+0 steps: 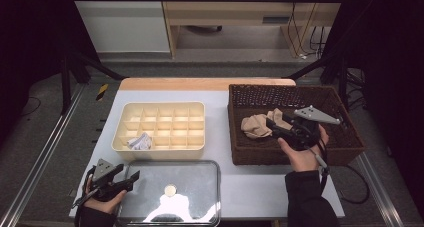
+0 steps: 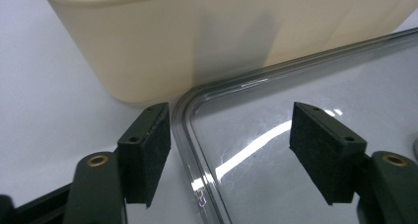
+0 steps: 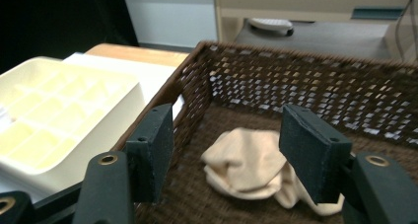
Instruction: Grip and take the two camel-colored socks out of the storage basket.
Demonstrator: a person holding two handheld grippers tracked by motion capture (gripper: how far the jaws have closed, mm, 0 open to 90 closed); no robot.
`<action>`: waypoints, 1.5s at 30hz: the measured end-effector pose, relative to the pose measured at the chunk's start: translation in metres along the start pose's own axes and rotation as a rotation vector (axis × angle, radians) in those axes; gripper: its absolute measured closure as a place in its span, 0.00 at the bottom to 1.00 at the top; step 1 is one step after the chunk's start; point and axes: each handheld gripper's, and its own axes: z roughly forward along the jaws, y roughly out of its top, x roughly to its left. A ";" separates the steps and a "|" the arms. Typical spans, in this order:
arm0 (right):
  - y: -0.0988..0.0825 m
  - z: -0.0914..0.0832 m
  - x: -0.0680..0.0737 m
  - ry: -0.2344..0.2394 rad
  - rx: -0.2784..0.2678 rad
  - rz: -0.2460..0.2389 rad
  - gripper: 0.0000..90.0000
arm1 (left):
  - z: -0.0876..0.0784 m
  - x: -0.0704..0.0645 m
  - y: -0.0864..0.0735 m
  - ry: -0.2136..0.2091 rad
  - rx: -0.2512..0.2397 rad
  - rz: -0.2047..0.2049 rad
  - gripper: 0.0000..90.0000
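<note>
A beige rolled cloth (image 1: 260,125) (image 3: 249,167) lies in the brown wicker basket (image 1: 345,152) (image 3: 320,81) at the right. My right gripper (image 1: 272,124) (image 3: 231,155) hovers over the basket, its jaws wide apart with the cloth below and beyond them, not pinched. A cream compartment tray (image 1: 195,147) (image 2: 197,41) sits mid-table with a small white item (image 1: 140,141) in a front-left cell. A clear lid (image 1: 200,177) (image 2: 305,115) lies in front of the tray. My left gripper (image 1: 129,179) (image 2: 229,150) stands open astride the lid's near-left corner, touching nothing.
The white table (image 1: 250,187) has a wooden strip (image 1: 205,83) along its far edge. Dark frame posts stand at both sides. A round spot (image 1: 170,190) shows at the middle of the lid.
</note>
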 end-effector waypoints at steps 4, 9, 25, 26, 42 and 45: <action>0.011 0.009 -0.008 -0.022 -0.002 0.002 0.46 | 0.000 0.000 0.000 0.005 0.001 0.000 0.38; 0.020 0.025 -0.014 -0.047 0.017 -0.038 0.48 | 0.000 0.001 0.000 0.010 -0.004 0.001 0.39; 0.042 0.073 -0.036 -0.129 0.094 -0.042 0.49 | 0.000 0.002 0.000 0.013 -0.002 -0.001 0.39; 0.042 0.075 -0.037 -0.133 0.099 -0.043 0.49 | 0.000 0.002 0.000 0.014 -0.002 0.000 0.39; 0.020 0.110 -0.059 -0.169 0.226 -0.014 0.54 | 0.000 0.003 0.000 0.017 -0.004 0.000 0.39; 0.013 0.112 -0.063 -0.174 0.261 -0.013 0.56 | 0.000 0.003 0.000 0.017 0.002 0.003 0.39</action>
